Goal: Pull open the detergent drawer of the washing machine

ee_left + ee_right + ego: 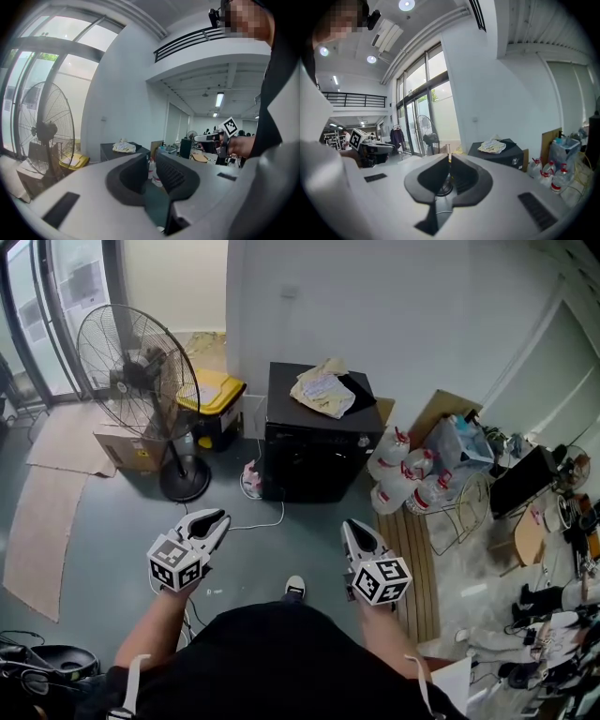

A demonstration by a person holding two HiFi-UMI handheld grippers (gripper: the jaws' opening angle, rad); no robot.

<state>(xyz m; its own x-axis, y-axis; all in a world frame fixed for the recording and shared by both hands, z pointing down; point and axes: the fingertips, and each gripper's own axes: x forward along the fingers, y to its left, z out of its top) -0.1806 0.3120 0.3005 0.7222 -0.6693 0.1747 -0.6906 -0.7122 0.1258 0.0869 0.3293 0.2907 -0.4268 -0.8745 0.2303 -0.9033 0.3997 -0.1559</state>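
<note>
— Head view, nearest things first: what are the two tools doing?

— Both are held out over the grey floor [112, 512] just ahead of the person's body, side by side and well apart. From above, the left gripper [217, 519] and the right gripper [353, 528] look much alike, and the jaws do not read clearly there.

— And from their own cameras?

— In the left gripper view, the left gripper [151, 161] has its jaws a narrow slit apart with nothing in the slit. In the right gripper view, the right gripper [449, 161] is clenched, tips meeting, empty. Each camera also catches the other tool off to its side.

— Where is the washing machine?

— Ahead of both tools and well beyond their tips. The washing machine [309, 456] is a black box against the white wall [375, 306], with a crumpled cloth [323, 390] on top. Only the head view shows the white cable [262, 524] lying on the floor between tools and machine.

— The detergent drawer?

— No view lets me make it out. The right gripper view shows the front face at an angle, with one small round fitting [514, 161].

— Farther out?

— A pedestal fan [136, 371] stands left of the left gripper. Water bottles [403, 474] sit right of the machine.
</note>
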